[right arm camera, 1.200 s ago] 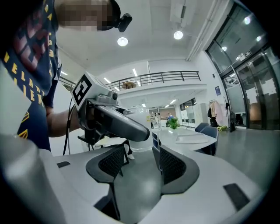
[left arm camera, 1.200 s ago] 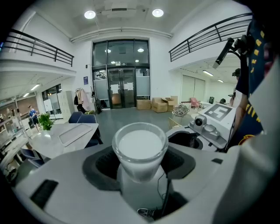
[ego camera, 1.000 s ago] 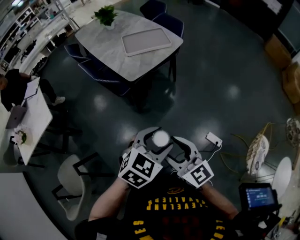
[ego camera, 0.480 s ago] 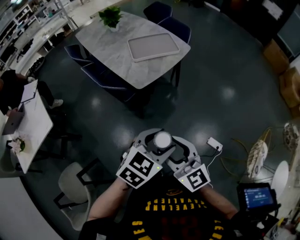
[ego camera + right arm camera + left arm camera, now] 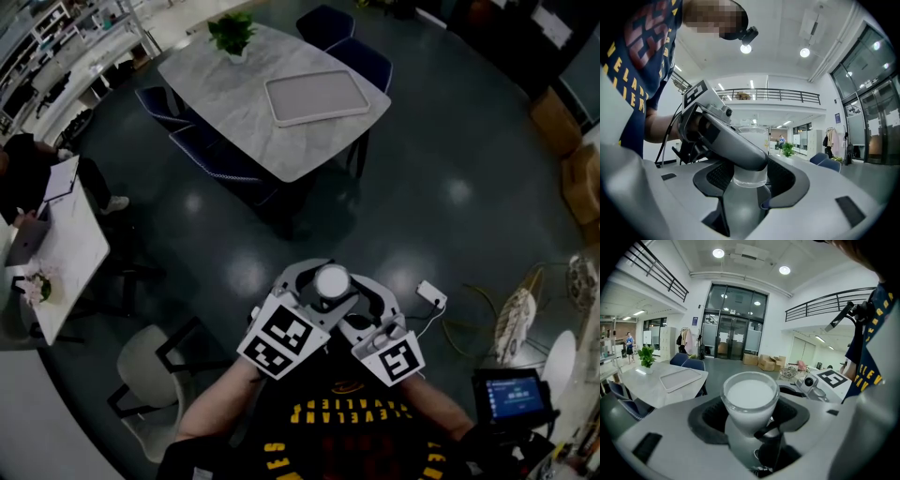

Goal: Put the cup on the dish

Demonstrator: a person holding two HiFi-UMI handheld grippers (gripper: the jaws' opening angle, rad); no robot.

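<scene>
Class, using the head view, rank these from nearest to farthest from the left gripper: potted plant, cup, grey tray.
1. cup: between the jaws of the left gripper.
2. grey tray: flat on the marble table, across the floor.
3. potted plant: at the table's far corner, beyond the tray.

Clear, white-filled cup (image 5: 331,280); grey jaws; black-and-white marker cube (image 5: 284,337); pale marbled table (image 5: 225,103); navy chairs (image 5: 370,64).

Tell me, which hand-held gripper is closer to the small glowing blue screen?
Right. The right hand-held gripper sits to the left of the small glowing blue screen; the left hand-held gripper is farther left, beyond it.
</scene>
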